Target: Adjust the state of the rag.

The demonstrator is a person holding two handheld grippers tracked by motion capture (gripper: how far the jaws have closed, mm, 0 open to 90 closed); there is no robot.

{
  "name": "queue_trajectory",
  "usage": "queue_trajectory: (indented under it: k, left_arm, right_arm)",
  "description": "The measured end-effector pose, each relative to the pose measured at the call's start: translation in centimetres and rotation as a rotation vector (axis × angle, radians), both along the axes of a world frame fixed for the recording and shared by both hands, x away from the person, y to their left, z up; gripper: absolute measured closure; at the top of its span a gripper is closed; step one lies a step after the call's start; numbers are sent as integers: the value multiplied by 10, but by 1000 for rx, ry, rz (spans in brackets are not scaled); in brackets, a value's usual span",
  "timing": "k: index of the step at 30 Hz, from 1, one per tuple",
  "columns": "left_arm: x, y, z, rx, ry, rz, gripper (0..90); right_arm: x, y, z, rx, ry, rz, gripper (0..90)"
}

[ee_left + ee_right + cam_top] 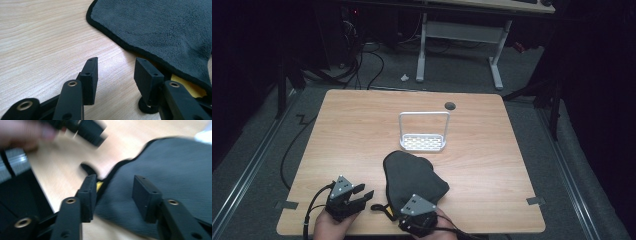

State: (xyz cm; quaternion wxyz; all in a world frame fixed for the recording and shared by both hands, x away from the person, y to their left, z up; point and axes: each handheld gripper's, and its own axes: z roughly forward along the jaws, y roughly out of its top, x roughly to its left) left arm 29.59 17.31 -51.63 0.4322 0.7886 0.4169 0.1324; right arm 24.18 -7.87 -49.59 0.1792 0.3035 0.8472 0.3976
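A fuzzy dark-grey cloth [412, 177] – black-edged, yellow beneath – lies rumpled on the wood-grain table [352, 135] between the released left tool [360, 196] and released right tool [115, 192].

Black tools [361, 195], grey three-cornered plates, brass rivets

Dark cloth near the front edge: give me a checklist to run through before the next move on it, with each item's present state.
1. Left hand-held gripper open with nothing between the pads: ok.
2. Right hand-held gripper open over the dark cloth, pads not pressing on it: ok.
3. Cloth fully on the table: ok.
4. Cloth lying flat: not ok, it is bunched and a yellow underside shows at one edge.
5. White rack apart from the cloth: ok, bare wood lies between them.
6. Right gripper view sharp enough to judge the hem: not ok, it is blurred.
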Motion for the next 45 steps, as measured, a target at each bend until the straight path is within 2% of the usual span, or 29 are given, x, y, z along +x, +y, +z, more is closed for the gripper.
queue_trajectory:
  k: [3,5,6,8,9,12,14,16,18,19,21,23,25,26,28,30,31,33,35,38,39,41,45]
  left_arm:
    - [-2,0,0,3,-2,0,543]
    - [-2,2,0,1,0,-1,543]
    - [-2,2,0,1,0,1,543]
    - [-1,4,0,-4,1,4,543]
    - [0,5,0,-5,1,6,544]
    - [0,6,1,-7,2,10,545]
    - [0,6,1,-10,2,8,545]
    - [0,5,1,-7,1,5,546]
    - [-1,3,1,-6,1,-1,546]
    - [-1,3,1,-2,0,-4,545]
    - [-1,1,1,2,-2,-10,545]
    - [-2,-2,1,-5,0,-17,545]
    - [-4,-7,2,-17,2,-38,544]
    - [-5,-12,2,-19,4,-59,538]
    - [-7,-29,2,-43,18,-117,508]
    - [-7,-47,4,-69,39,-178,447]
    - [-9,-59,7,-63,33,-212,418]
    - [-13,-85,17,-47,-8,-278,369]
    - [-14,-111,31,-64,-44,-329,344]
    - [-7,-139,46,-123,-67,-359,338]
    - [-3,-148,49,-124,-79,-361,338]
    - [10,-166,51,-127,-50,-362,337]
    - [33,-194,46,-65,24,-324,335]
  right_arm:
    - [0,15,-16,-39,35,27,508]
    - [2,20,-21,-61,41,33,524]
    - [3,22,-24,-88,29,22,596]
    - [4,21,-25,-111,14,8,822]
    - [4,19,-23,-104,-4,-4,856]
    - [5,6,-1,-49,-74,-33,865]
    - [6,-13,23,22,-123,-81,865]
    - [10,-43,50,70,-190,-162,864]
    - [17,-77,65,86,-231,-246,862]
    - [21,-94,68,79,-239,-293,862]
    - [30,-125,64,68,-223,-372,860]
    - [40,-157,50,46,-175,-449,858]
    - [48,-180,30,21,-106,-503,854]
    - [51,-187,20,0,-87,-521,854]
    - [56,-194,1,-14,-44,-531,851]
    - [58,-194,-9,-16,-22,-530,850]
    - [60,-192,-11,-18,-17,-518,850]
    - [64,-186,-12,-30,-20,-496,850]
    - [67,-179,-9,-33,-25,-477,850]
    - [72,-169,-10,-25,-21,-436,850]
    - [72,-165,-10,-19,-21,-422,849]
    - [72,-157,-10,-7,-17,-398,849]
    - [69,-146,-10,3,-37,-355,845]
